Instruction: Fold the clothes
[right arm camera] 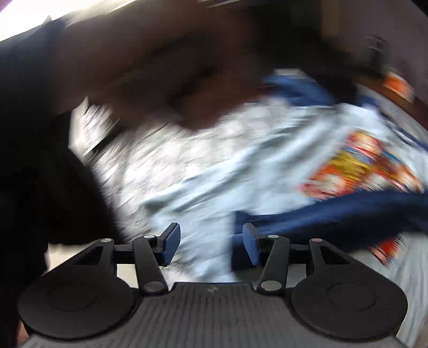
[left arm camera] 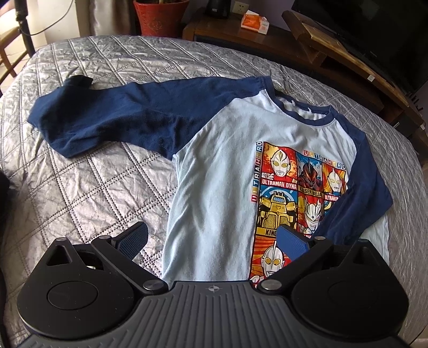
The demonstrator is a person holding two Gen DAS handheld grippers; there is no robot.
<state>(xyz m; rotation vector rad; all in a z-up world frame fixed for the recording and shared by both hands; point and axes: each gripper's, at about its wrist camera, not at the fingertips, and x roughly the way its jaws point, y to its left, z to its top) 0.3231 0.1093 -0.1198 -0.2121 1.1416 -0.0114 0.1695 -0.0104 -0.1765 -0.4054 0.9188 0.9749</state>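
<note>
A light blue shirt (left arm camera: 219, 166) with navy sleeves and a bright cartoon print lies face up on a grey quilted bed (left arm camera: 88, 187). Its left sleeve (left arm camera: 107, 115) stretches out to the left; its right sleeve (left arm camera: 366, 187) is folded in over the body. My left gripper (left arm camera: 211, 241) is open and empty, hovering over the shirt's lower part. The right wrist view is heavily blurred. My right gripper (right arm camera: 211, 245) is open over the shirt (right arm camera: 214, 166), with the navy sleeve (right arm camera: 334, 214) just beyond its right finger; nothing is held.
A dark wooden TV stand (left arm camera: 334, 53) runs along the bed's far right side, with an orange box (left arm camera: 254, 22) on it. A red pot (left arm camera: 159, 16) stands beyond the bed's far edge. A dark blurred shape (right arm camera: 40, 160) fills the left of the right wrist view.
</note>
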